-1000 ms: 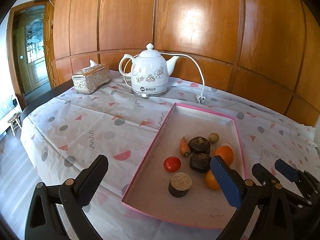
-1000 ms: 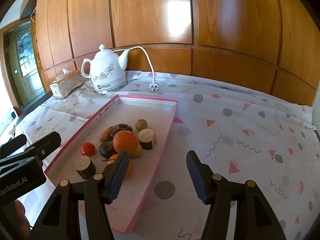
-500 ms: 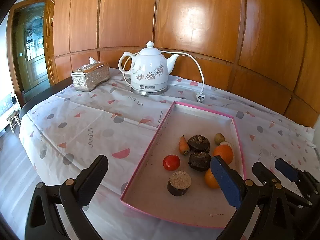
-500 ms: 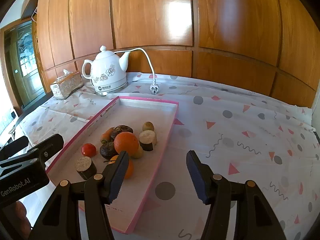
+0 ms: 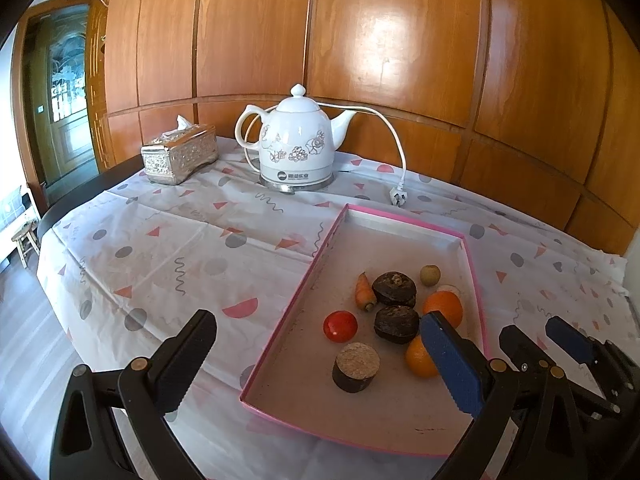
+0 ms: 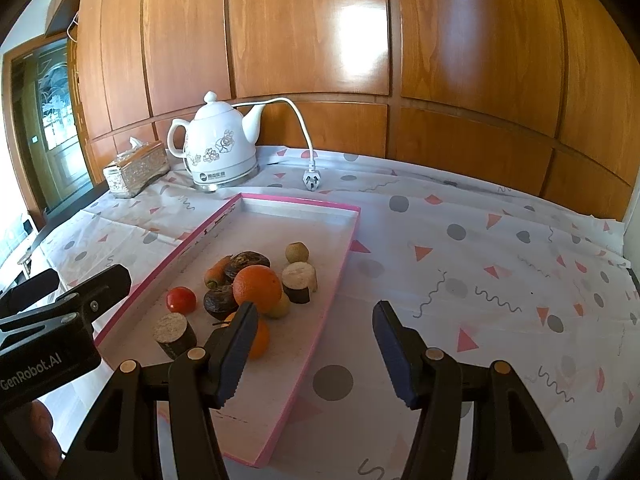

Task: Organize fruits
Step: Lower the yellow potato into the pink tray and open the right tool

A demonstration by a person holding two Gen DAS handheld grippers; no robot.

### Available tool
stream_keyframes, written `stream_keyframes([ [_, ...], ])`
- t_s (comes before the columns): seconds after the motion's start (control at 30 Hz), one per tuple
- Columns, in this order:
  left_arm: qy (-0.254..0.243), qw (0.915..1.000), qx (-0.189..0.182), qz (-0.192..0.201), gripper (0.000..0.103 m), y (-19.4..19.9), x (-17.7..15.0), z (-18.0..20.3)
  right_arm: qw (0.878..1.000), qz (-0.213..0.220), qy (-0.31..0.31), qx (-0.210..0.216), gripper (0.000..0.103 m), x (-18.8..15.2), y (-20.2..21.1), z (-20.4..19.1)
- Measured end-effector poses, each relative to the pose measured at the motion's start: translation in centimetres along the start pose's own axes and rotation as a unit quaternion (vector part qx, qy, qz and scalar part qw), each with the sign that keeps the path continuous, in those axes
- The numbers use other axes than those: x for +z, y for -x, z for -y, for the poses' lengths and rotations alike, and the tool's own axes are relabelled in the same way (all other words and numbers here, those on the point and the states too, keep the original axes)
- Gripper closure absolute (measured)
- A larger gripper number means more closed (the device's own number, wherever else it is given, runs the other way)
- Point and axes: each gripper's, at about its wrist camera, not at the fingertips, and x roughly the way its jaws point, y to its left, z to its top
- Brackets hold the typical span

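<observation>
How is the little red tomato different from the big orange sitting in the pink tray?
The tomato is red, the orange is orange. The tomato is smaller, the orange clearly bigger. The tomato sits by itself on the tray floor, while the orange is crowded among other pieces. Both are round and lie inside the tray.

Both views have pulled back slightly from the pink tray; the fruit seems unmoved.
</observation>
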Motion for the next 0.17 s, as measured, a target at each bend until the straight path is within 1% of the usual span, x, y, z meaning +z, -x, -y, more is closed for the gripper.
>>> stream_keyframes([
  [0.17,-0.006,0.9999,-0.010,0.002,0.001,0.03,-0.10,0.31,1.000,0.002,-0.001,-0.001,0.042,0.13,0.25,0.24],
])
